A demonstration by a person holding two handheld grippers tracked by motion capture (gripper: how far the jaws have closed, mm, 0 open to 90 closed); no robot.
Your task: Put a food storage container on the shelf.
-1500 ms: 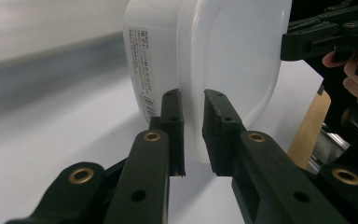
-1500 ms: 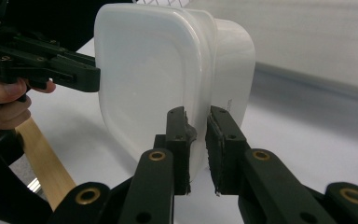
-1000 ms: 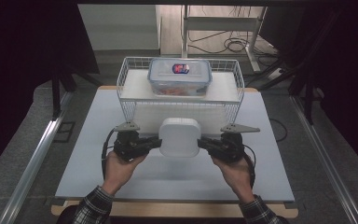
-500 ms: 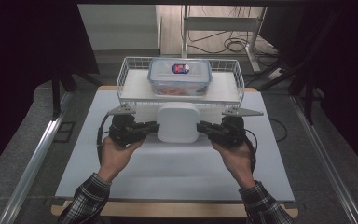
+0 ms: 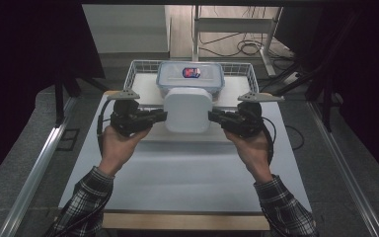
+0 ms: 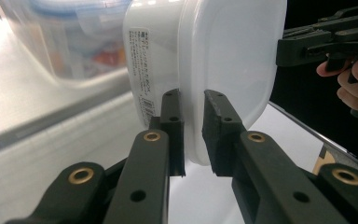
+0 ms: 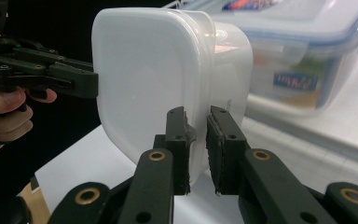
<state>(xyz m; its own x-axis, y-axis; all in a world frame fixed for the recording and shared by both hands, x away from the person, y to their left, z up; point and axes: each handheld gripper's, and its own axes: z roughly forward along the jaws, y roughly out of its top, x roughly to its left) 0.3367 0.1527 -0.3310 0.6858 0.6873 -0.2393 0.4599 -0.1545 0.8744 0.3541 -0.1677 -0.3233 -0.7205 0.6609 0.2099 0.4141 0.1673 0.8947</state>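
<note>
Fingers pinching white container rim, printed label in left gripper view

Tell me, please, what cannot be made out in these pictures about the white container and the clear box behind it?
- White container: contents hidden by its opaque walls, all views.
- Label print on its side: too small to read, left gripper view.
- Clear lidded box: front hidden by the container in the high view, blurred in both gripper views.
</note>
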